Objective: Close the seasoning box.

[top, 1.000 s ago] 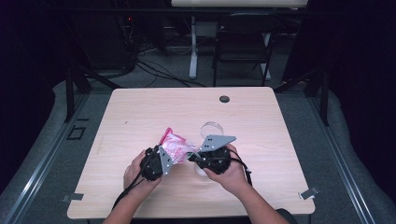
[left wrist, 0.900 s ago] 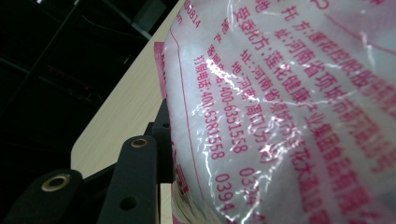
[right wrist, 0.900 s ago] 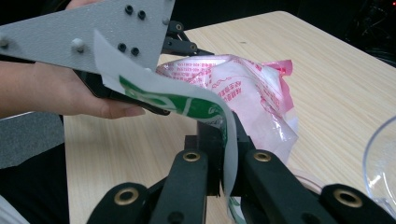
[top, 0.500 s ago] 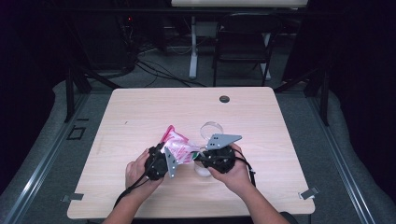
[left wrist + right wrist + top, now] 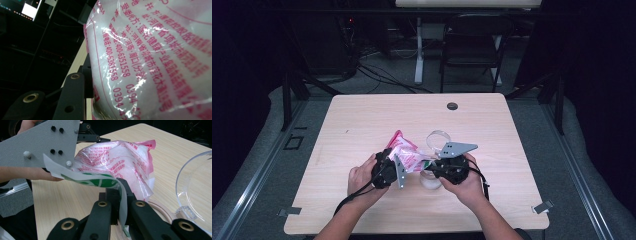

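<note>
Two grippers are working one bag (image 5: 406, 154) at the table's (image 5: 362, 120) near middle. High view: I'm holding the left gripper (image 5: 388, 167) against the bag's left side, and the right gripper (image 5: 436, 166) is coming in from the right, w/ a clear bowl (image 5: 438, 138) just behind it and a clear round thing under it, too blurred to name.

Right gripper view is giving what the high view isn't: my right jaws are pressing together on a thin white-and-green strip (image 5: 100, 180) that's running to the bag (image 5: 120, 157); bowl (image 5: 197, 195) sitting at right, nothing in it.

Left gripper view: bag (image 5: 155, 57) is lying right against the lens, pink print on clear film, white stuff inside. One left jaw is touching the bag; can't tell if the pair is closed on it.
</note>
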The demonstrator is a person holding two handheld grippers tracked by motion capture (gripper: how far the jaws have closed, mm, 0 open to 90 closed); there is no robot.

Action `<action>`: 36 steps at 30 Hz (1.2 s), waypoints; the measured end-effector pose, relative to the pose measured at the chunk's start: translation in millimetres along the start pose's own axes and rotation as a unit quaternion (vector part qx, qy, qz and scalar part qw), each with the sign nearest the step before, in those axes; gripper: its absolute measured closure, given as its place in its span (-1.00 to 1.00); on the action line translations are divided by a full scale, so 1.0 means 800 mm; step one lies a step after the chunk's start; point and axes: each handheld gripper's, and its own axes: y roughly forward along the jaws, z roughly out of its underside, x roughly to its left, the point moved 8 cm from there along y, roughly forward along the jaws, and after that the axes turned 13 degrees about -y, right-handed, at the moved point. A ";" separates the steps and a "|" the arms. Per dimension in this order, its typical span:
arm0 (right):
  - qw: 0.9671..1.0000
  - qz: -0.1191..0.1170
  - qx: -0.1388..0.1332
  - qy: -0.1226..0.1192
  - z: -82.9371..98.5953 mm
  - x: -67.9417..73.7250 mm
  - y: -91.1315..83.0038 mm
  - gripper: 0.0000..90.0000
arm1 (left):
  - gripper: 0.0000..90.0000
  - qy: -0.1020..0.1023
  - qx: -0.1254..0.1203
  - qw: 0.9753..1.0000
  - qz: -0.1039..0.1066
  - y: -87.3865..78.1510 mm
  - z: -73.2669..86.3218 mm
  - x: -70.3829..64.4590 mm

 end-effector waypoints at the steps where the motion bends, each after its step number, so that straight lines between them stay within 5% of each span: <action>1: 1.000 0.001 0.000 0.000 0.000 0.000 0.000 0.99 | 0.38 0.004 -0.004 1.000 -0.004 0.000 -0.001 0.001; 18: 1.000 0.004 0.007 -0.006 0.002 0.003 0.005 0.99 | 0.38 0.004 -0.016 1.000 -0.021 0.001 0.005 0.002; 36: 1.000 0.002 -0.001 0.006 0.004 0.002 0.009 0.98 | 0.38 0.035 -0.016 0.998 -0.052 -0.004 0.002 0.011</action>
